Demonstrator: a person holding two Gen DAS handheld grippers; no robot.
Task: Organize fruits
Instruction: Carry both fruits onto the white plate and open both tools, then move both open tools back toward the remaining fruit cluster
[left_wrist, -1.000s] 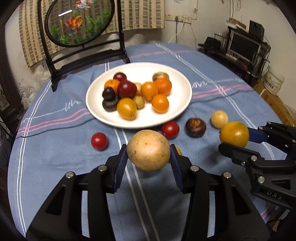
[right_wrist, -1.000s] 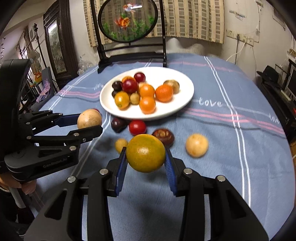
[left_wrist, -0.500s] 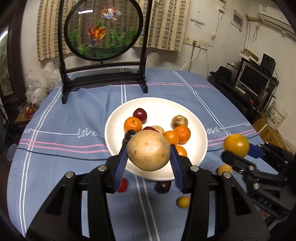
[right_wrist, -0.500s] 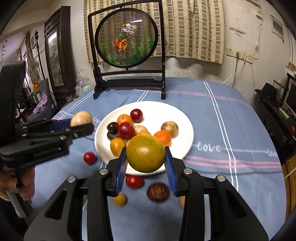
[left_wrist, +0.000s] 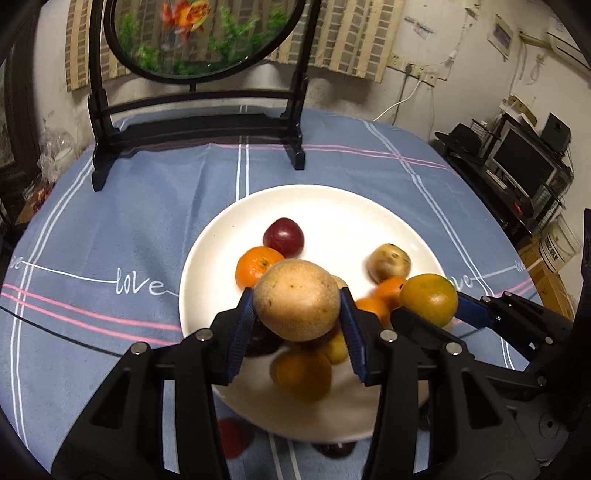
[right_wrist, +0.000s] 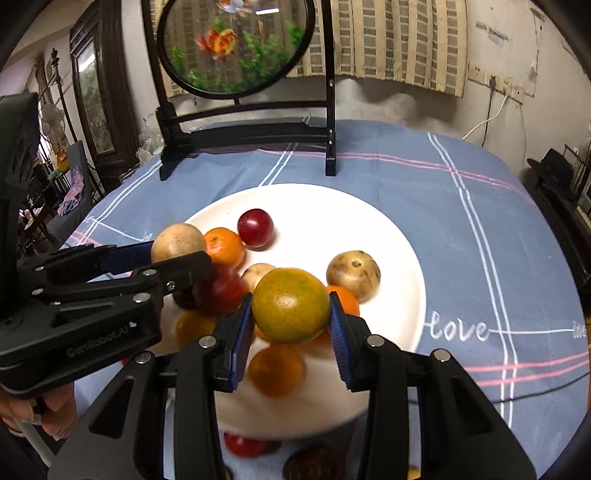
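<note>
While we hold both tools above the white plate (left_wrist: 369, 206) on the blue-clothed worktop (left_wrist: 110, 229), our left hand-held gripper (left_wrist: 297, 321) is clamped on a tan round fruit (left_wrist: 297, 299). Our right hand-held gripper (right_wrist: 291, 325) is clamped on a green-tinged orange (right_wrist: 290, 305), just beside the left one. Below them the plate carries oranges, a red plum (right_wrist: 255, 228) and a brownish fruit (right_wrist: 353, 275).

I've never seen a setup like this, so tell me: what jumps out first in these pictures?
Two black tongs each grip a round fruit above a white plate of fruit: the left tongs hold a tan fruit, the right tongs a green-tinged orange. Behind the plate on the blue cloth stands a round goldfish screen in a black frame.
</note>
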